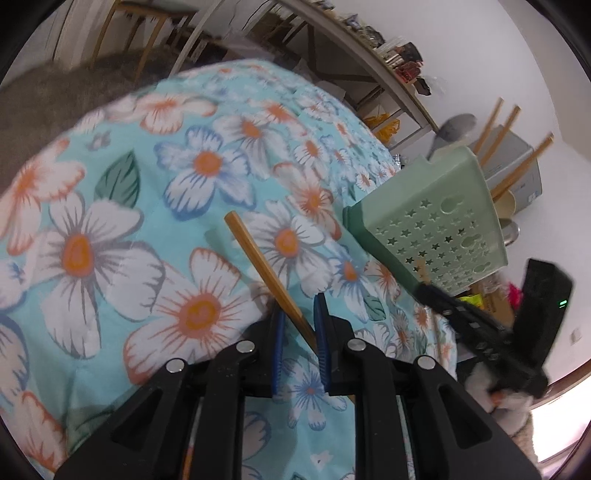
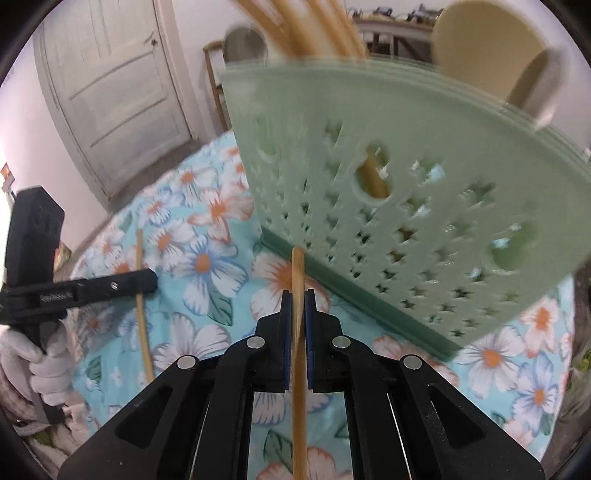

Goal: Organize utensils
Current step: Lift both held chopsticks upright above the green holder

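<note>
Black tongs (image 2: 296, 306), blue pads (image 2: 285, 343), silver rivets; white glove (image 2: 44, 363).

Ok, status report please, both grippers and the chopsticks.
Right gripper shut on a chopstick. Left gripper holding a second chopstick. Green utensil holder just ahead, chopsticks and spoons inside. Nothing blocking.

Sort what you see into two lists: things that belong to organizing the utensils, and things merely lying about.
Job:
chopstick in left gripper
chopstick in right gripper
green holder
chopsticks in holder
spoons

Lying about:
floral cloth
door
shelf
</note>
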A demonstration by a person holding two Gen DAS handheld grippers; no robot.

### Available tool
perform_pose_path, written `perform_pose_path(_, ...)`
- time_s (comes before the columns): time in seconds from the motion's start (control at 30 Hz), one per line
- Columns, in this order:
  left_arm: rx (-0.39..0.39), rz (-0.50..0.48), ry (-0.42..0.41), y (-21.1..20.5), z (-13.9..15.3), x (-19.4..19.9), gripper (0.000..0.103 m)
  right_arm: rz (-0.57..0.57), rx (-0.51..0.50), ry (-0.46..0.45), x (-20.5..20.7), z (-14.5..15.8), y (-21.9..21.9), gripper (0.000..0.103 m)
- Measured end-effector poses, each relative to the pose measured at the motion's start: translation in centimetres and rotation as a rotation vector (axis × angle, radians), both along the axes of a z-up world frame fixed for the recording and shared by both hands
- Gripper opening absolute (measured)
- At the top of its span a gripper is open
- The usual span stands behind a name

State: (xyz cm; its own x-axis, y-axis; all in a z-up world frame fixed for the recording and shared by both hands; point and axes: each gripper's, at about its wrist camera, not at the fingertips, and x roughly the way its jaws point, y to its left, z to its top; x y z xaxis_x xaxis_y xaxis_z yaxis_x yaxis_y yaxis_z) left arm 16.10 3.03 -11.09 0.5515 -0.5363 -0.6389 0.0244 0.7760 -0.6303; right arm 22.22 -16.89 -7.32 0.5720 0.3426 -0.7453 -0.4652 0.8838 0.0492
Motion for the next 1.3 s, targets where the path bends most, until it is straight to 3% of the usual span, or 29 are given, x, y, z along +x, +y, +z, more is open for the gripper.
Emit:
perform_pose_path(0.37, 0.155, -0.035, -0.247, -2.5, 6.4, -2.2, 0.013, -0.070, 0.116, -0.181, -4.5, 6.9, -4.4, 0.005)
perform_pose_path(0.6, 0.296, -0.095, -0.414, -5.8, 10.9, -3.6, 0.009, -0.104, 0.185, -0.285, -6.6, 10.4, -5.9, 0.005)
perform_pose_path(0.97, 0.417, -0.140, -0.480, -8.5, 12.7, -4.1, 0.007, -0.138, 0.253, -0.366, -8.7, 12.7, -7.7, 0.005)
perform_pose_path(1.3, 0.448, -0.141, -0.490, -9.2, 13.0, -4.3, 0.006, -0.151, 0.273, -0.387, -9.0, 13.6, -8.2, 0.005)
